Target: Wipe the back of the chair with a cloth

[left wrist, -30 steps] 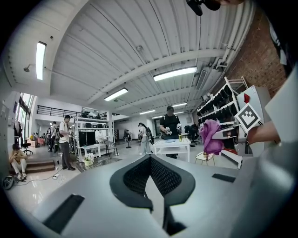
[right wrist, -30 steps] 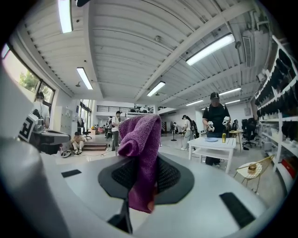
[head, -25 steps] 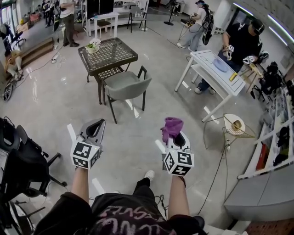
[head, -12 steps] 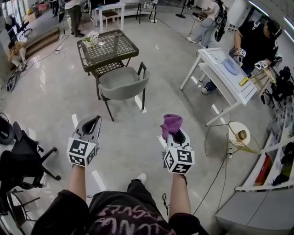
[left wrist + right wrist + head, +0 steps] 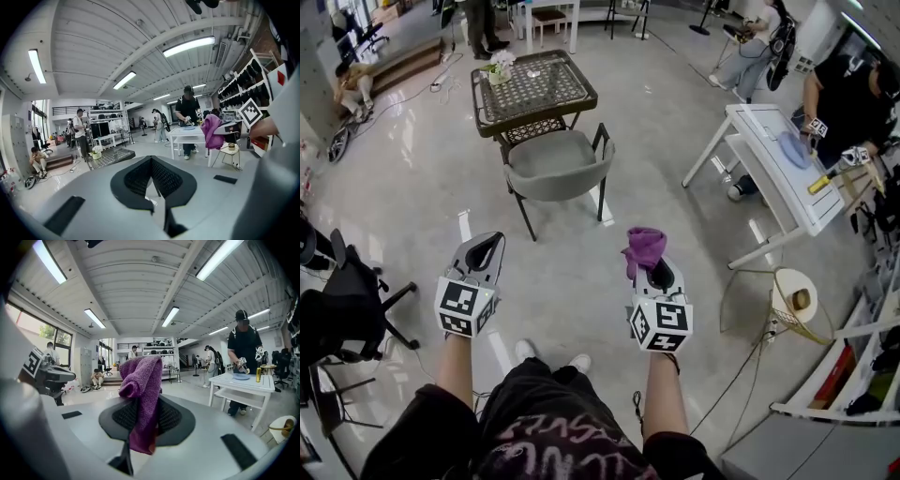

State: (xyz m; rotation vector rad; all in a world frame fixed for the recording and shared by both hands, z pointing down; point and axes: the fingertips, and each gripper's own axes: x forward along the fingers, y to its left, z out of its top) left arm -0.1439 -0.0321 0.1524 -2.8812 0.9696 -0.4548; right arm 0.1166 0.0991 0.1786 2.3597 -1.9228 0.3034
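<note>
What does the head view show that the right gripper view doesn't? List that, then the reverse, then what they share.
Only the head view: the chair ahead across the floor, with the wicker table behind it, and the person's legs. Only the right gripper view: the ceiling lights, and, close up, the jaws shut on the cloth. Both: the purple cloth held in the right gripper, and the white table.

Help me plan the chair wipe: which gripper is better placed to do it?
Right. The right gripper is shut on the purple cloth; the left gripper is shut and empty. The chair stands ahead, untouched.
</note>
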